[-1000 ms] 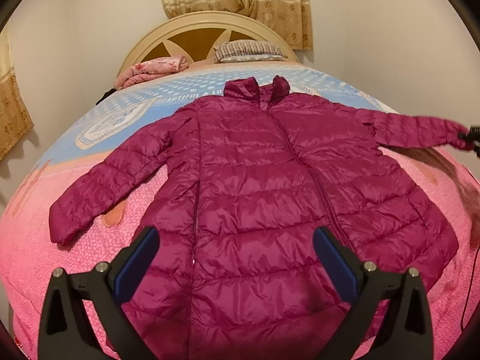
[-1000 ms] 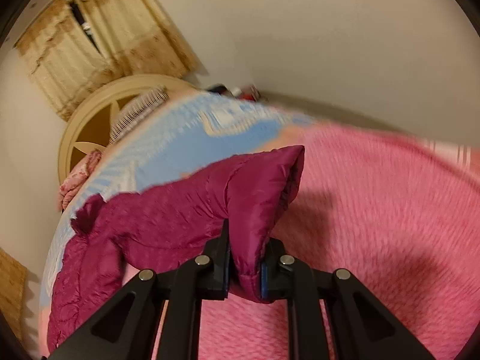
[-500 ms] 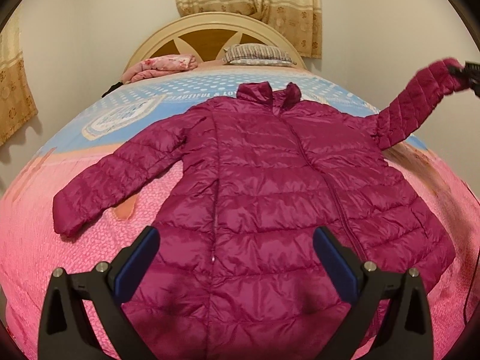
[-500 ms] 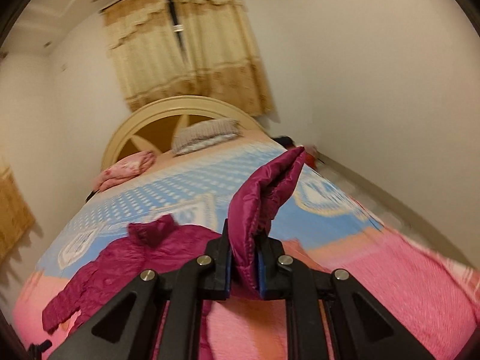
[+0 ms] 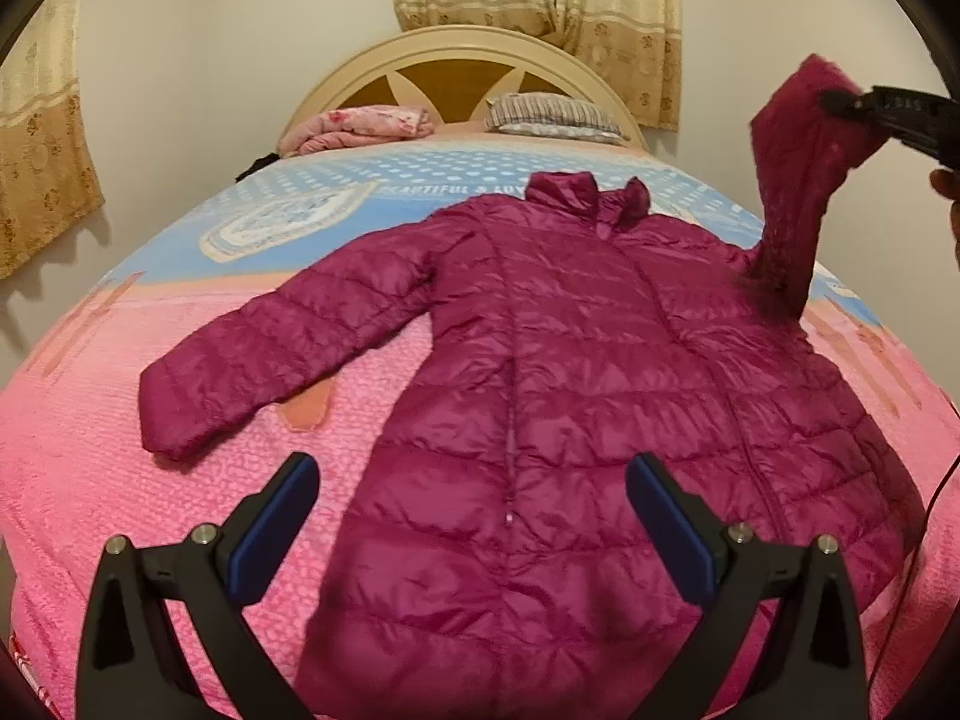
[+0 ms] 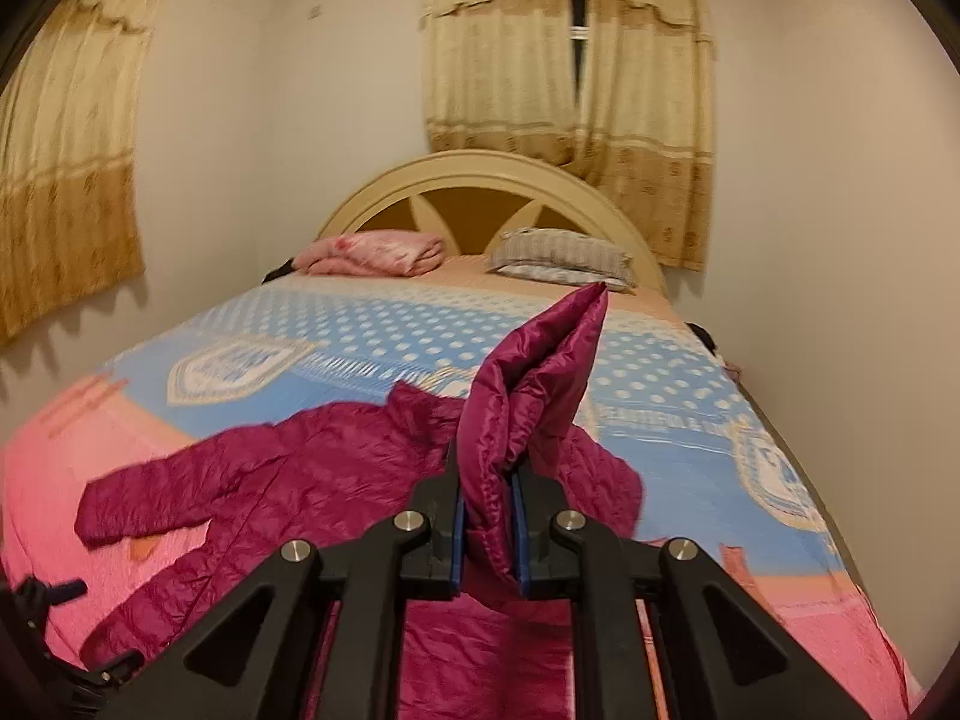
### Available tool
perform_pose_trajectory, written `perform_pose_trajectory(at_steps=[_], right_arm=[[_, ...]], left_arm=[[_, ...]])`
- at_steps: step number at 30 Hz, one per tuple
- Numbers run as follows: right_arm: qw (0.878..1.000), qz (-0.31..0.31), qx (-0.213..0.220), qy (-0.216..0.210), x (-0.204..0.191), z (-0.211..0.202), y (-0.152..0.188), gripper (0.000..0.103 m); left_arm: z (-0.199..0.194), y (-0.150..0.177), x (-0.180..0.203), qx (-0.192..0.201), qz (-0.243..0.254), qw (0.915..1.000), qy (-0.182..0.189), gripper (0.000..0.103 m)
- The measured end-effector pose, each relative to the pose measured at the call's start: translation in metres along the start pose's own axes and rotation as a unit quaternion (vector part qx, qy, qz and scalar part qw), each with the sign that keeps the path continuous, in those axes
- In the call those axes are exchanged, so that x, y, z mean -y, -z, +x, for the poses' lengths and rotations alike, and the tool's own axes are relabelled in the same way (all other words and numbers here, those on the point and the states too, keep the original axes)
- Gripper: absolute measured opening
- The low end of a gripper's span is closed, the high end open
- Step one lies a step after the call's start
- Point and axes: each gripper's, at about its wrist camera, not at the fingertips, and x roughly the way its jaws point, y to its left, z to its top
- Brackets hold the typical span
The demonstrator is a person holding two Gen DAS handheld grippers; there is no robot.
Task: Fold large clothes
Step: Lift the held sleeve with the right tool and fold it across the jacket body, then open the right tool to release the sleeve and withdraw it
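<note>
A magenta quilted jacket [image 5: 558, 384] lies face up on the bed, collar toward the headboard, its left sleeve [image 5: 270, 354] spread flat. My right gripper [image 6: 487, 516] is shut on the cuff of the right sleeve [image 6: 528, 396] and holds it up in the air above the jacket's right shoulder. That raised sleeve [image 5: 792, 192] and the right gripper [image 5: 840, 102] show at the upper right of the left wrist view. My left gripper [image 5: 474, 516] is open and empty, above the jacket's lower hem.
The bed [image 5: 90, 450] has a pink and blue spread. A folded pink blanket [image 5: 366, 126] and a striped pillow [image 5: 552, 117] lie by the cream headboard [image 5: 462, 54]. Walls stand close on the left and right. Curtains [image 6: 570, 60] hang behind.
My right gripper has lifted the right sleeve off the bed and swung it up and inward over the jacket. The left gripper has shifted slightly and stays open.
</note>
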Motion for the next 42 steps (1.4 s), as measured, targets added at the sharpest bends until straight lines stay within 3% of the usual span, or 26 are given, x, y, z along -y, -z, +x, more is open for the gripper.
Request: perform_pose_trajectory(at_steps=[15,24,25,27,28,29,35,39,42], right_arm=[[0.991,-0.013,-0.103,-0.089,-0.102,0.114,0.075,0.012],[0.982,-0.002,-0.128,-0.142,-0.133,0.145,0.104,0.013],[0.981,-0.006,-0.13,-0.146,-0.135,0.145,0.105,0.017],[0.978,-0.004,-0.127,-0.165,-0.137,0.144,0.108,0.046],[0.976,0.0,-0.119,-0.182,-0.136,0.141,0.109,0.081],[0.976,0.001,-0.109,-0.191,-0.137,0.137,0.109,0.092],[0.978,-0.016,-0.088,-0.186,-0.12,0.113,0.111,0.092],[0.989,-0.002,-0.078,-0.128,-0.078,0.104,0.106,0.091],[0.994,0.048,-0.08,-0.05,-0.025,0.108,0.098,0.091]], left_arm=[[0.004,0.007,-0.009,-0.006,0.011,0.9992,-0.037,0.103],[0.01,0.012,-0.009,-0.024,0.013,0.9984,-0.05,0.103],[0.01,0.012,-0.008,-0.024,0.015,0.9983,-0.051,0.103],[0.011,0.011,-0.006,-0.025,0.019,0.998,-0.055,0.103],[0.011,0.01,-0.005,-0.024,0.02,0.998,-0.055,0.103],[0.011,0.009,-0.004,-0.023,0.021,0.9979,-0.056,0.103],[0.014,-0.015,0.01,-0.007,0.048,0.9973,-0.055,0.103],[0.019,-0.052,0.027,0.03,0.055,0.9974,-0.036,0.103],[0.036,-0.082,0.048,0.053,0.068,0.9957,-0.034,0.103]])
